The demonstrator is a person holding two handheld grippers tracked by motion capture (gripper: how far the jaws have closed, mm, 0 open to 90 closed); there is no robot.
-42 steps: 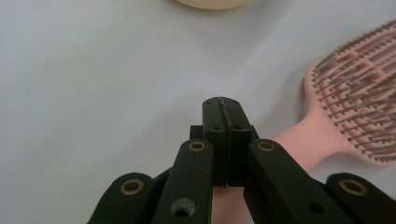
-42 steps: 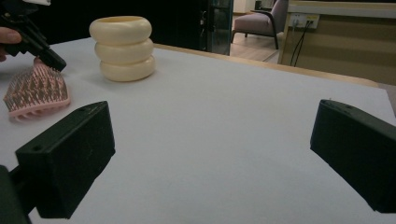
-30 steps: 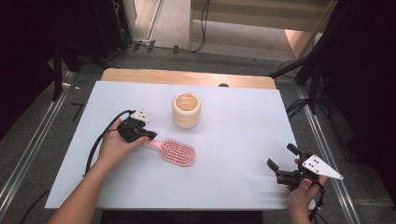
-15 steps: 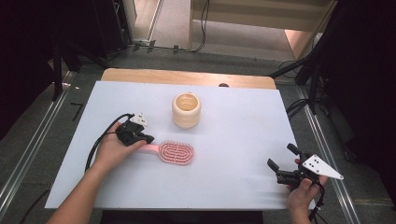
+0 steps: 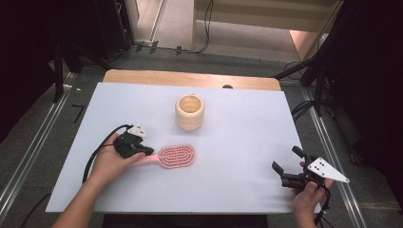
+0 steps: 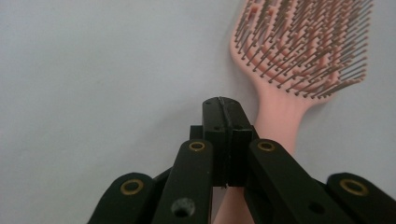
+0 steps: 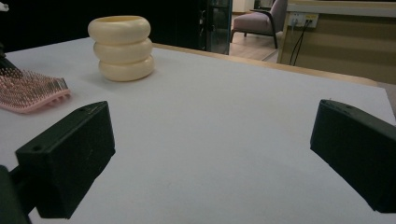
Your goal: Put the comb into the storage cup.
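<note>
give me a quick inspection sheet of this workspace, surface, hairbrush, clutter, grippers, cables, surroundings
surface: pale blue-white sheet over a wooden table, flat and clean.
job's things: pink hairbrush lying flat, bristles up; handle under the left gripper.
clutter: cream ribbed cup standing upright behind the brush, apart from it.
grippers: left gripper shut, jaws together over the brush handle, not around it; right gripper open, near the right front corner, nothing between its jaws.
cables: black cable loops from the left gripper; more cables on the floor.
surroundings: metal rails, dark stands, a chair beyond.

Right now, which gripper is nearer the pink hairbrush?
Left. The left gripper sits over the pink hairbrush handle; the right gripper is well off, near the table's right corner.
</note>
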